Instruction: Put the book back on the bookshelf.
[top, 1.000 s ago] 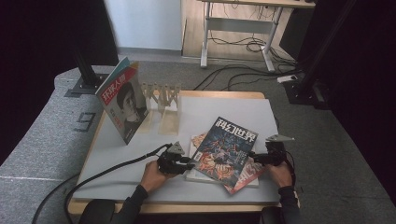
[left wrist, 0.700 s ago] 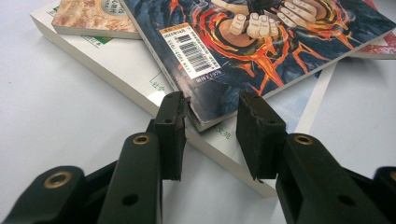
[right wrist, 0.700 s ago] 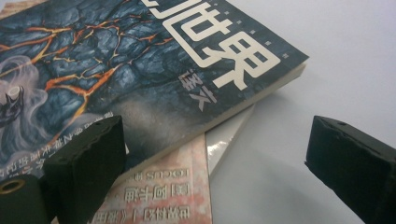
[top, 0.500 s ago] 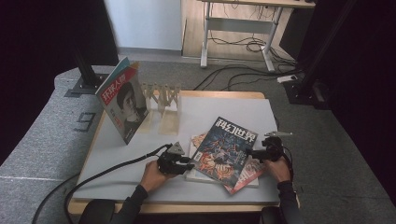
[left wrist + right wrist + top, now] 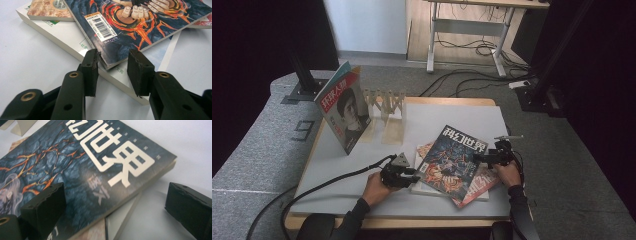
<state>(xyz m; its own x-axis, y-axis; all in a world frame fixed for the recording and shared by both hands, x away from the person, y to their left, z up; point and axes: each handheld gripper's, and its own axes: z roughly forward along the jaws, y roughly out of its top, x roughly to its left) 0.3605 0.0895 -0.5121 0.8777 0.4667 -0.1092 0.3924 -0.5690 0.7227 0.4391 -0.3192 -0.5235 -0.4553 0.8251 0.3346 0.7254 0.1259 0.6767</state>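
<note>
High view looks down the table (image 5: 337, 165); both tool views (close, perhaps opposed) share the dark magazine (image 5: 140, 27).

A dark magazine (image 5: 452, 160) with orange lava art and white title characters lies flat, face up and askew, topping a small stack. It sits near the worktop's (image 5: 337, 190) front right corner.
</note>
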